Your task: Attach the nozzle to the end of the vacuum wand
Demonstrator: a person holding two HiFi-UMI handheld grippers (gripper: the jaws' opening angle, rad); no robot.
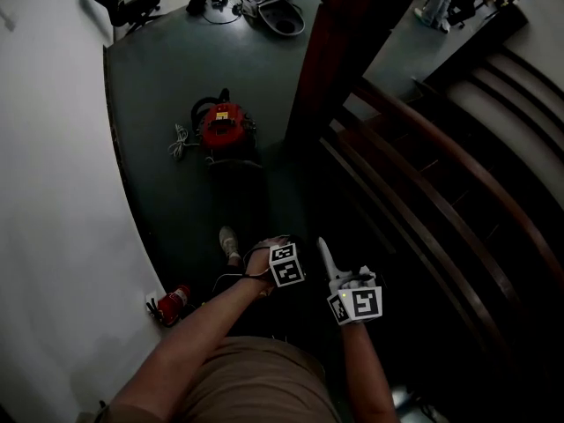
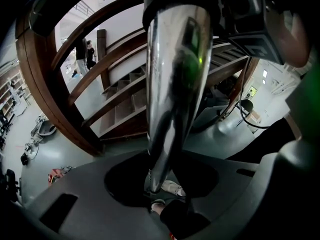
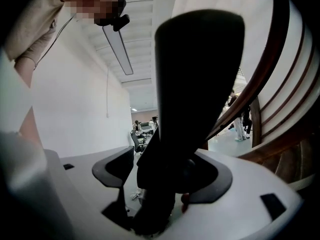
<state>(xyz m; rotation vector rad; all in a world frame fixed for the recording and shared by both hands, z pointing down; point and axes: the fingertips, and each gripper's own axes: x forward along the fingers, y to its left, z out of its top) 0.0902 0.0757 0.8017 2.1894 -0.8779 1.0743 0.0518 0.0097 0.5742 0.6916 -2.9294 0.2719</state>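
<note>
In the left gripper view a shiny chrome vacuum wand (image 2: 175, 74) runs down between the grey jaws of my left gripper (image 2: 160, 180), which is shut on it. The tube's upper end goes into a dark collar at the top of that view. In the right gripper view a black nozzle (image 3: 195, 84) stands upright between the jaws of my right gripper (image 3: 165, 171). Its left pad stands off the nozzle, so this gripper is open. From the head view both grippers, left (image 1: 280, 258) and right (image 1: 331, 264), sit close together in front of my body. The wand is lost in the dark there.
A red vacuum cleaner (image 1: 223, 126) with a cord sits on the dark green floor ahead. A wooden post (image 1: 339, 51) and curved stair rails (image 1: 441, 166) fill the right. A white wall (image 1: 53, 192) curves on the left, with a red fire extinguisher (image 1: 174, 303) at its foot.
</note>
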